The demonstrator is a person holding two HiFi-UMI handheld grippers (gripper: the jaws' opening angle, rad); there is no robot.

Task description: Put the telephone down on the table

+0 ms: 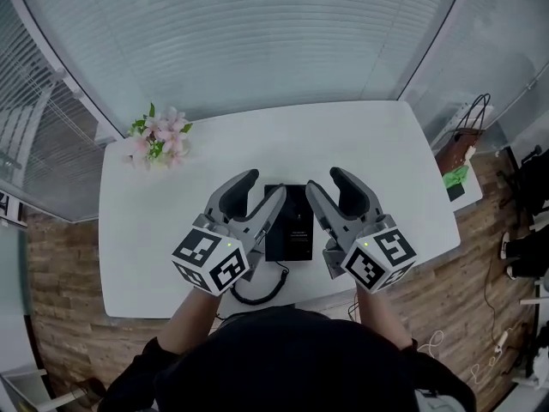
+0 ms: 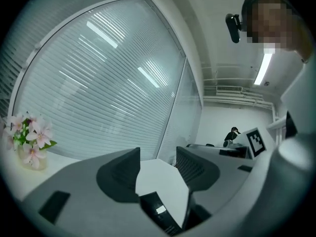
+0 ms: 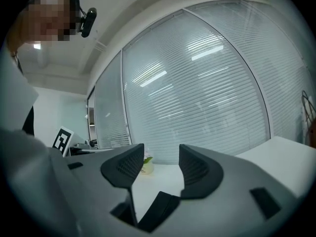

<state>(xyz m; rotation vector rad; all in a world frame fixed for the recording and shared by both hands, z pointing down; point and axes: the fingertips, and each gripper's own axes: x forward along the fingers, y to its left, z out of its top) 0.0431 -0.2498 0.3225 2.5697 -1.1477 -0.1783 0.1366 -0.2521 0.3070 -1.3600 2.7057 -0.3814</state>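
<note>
White table [image 1: 386,170] bears telephone [image 1: 292,221]; coiled cord [image 1: 262,292] shows in head view only.

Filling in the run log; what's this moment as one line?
telephone: flat on table, between grippers | left gripper: open, empty | right gripper: open, empty

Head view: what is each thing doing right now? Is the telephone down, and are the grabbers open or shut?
telephone: lying flat on the table, nothing gripping it
cord: curled at the table's near edge
left gripper: open, empty
right gripper: open, empty
flowers: standing upright at the far left corner
blinds: lowered
</note>
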